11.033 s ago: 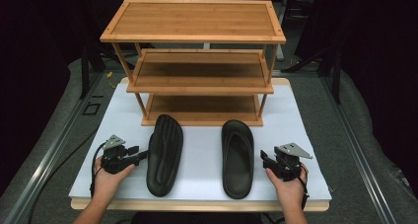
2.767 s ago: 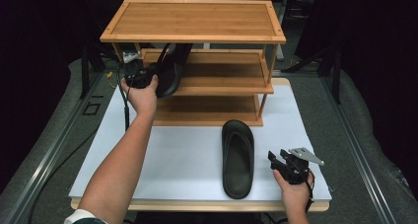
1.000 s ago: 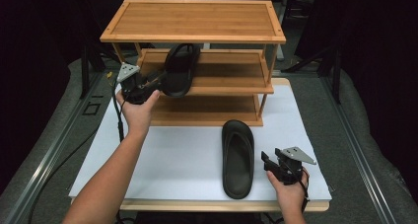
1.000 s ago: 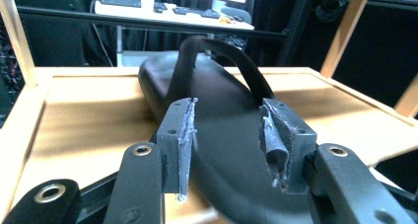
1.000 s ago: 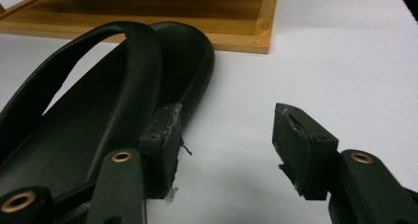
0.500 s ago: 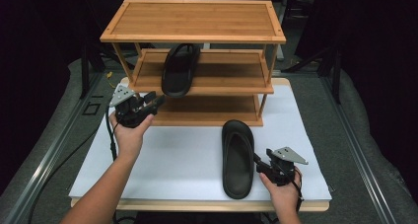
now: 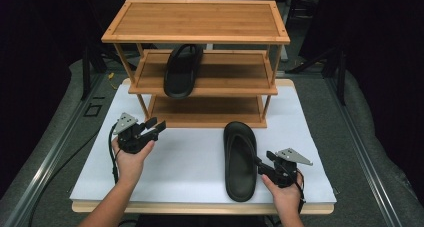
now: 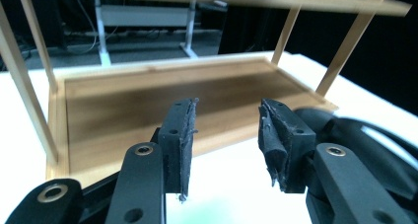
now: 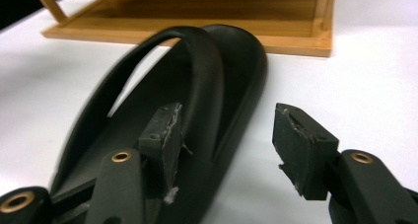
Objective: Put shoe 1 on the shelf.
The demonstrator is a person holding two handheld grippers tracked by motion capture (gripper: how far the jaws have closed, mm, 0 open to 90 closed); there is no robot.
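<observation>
Currently, one black sandal [image 7: 182, 70] is seen lying on the middle shelf of the wooden rack [image 7: 197, 17], toward its left end. A second black sandal [image 7: 240, 159] lies flat on the white table [image 7: 185, 162], in front of the rack. The right tongs [image 7: 262, 163] are held apart at that sandal's right edge, one jaw over the footbed, the other outside the rim; no pressing is seen. The left tongs [image 7: 154, 126] are held apart and empty, just before the rack's bottom shelf [image 8: 162, 100].
</observation>
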